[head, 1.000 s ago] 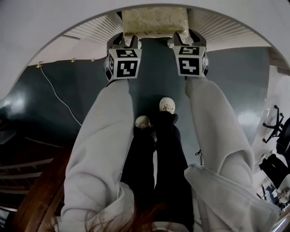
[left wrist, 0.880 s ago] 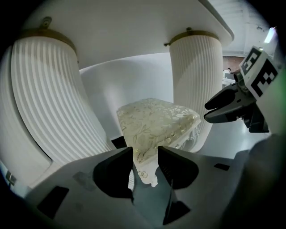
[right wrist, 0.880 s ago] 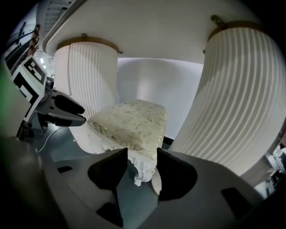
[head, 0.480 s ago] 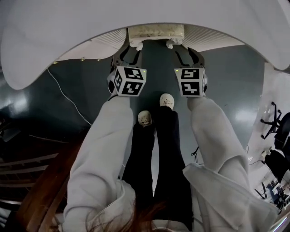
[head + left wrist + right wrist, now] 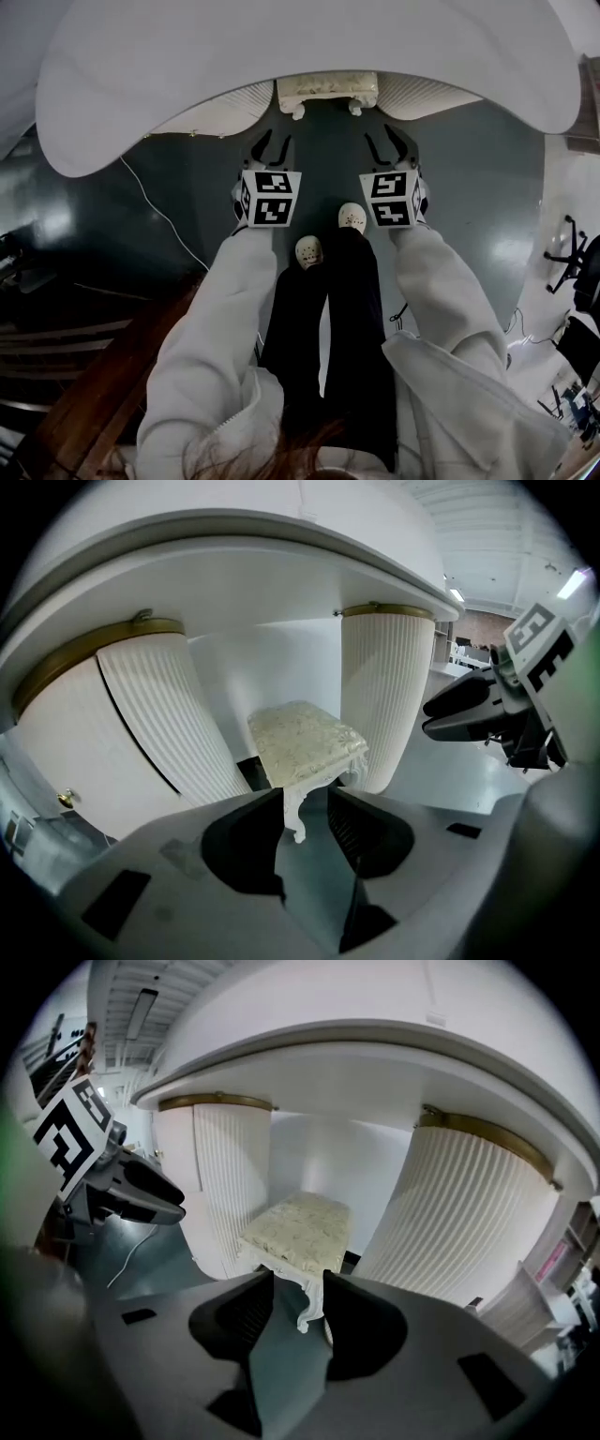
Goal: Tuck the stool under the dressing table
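The cream upholstered stool (image 5: 326,94) stands between the two pedestals, under the white dressing table top (image 5: 309,52). In the left gripper view the stool (image 5: 305,742) sits ahead, its carved leg seen through the gap of my left gripper (image 5: 305,803), well beyond the pads. The right gripper view shows the stool (image 5: 298,1227) the same way past my right gripper (image 5: 298,1288). Both grippers, left (image 5: 269,147) and right (image 5: 387,145), hang over the floor a little short of the stool. Their jaws are closing with nothing between them.
Ribbed white pedestals (image 5: 384,696) (image 5: 220,1185) flank the stool. A thin cable (image 5: 159,211) runs across the dark floor at left. The person's shoes (image 5: 330,234) stand just behind the grippers. A wooden piece (image 5: 84,403) lies lower left and an office chair (image 5: 567,253) stands at right.
Both grippers have drawn back from the stool's front edge toward the person and risen. The stool stays under the table, now clear of them. More of the table top shows.
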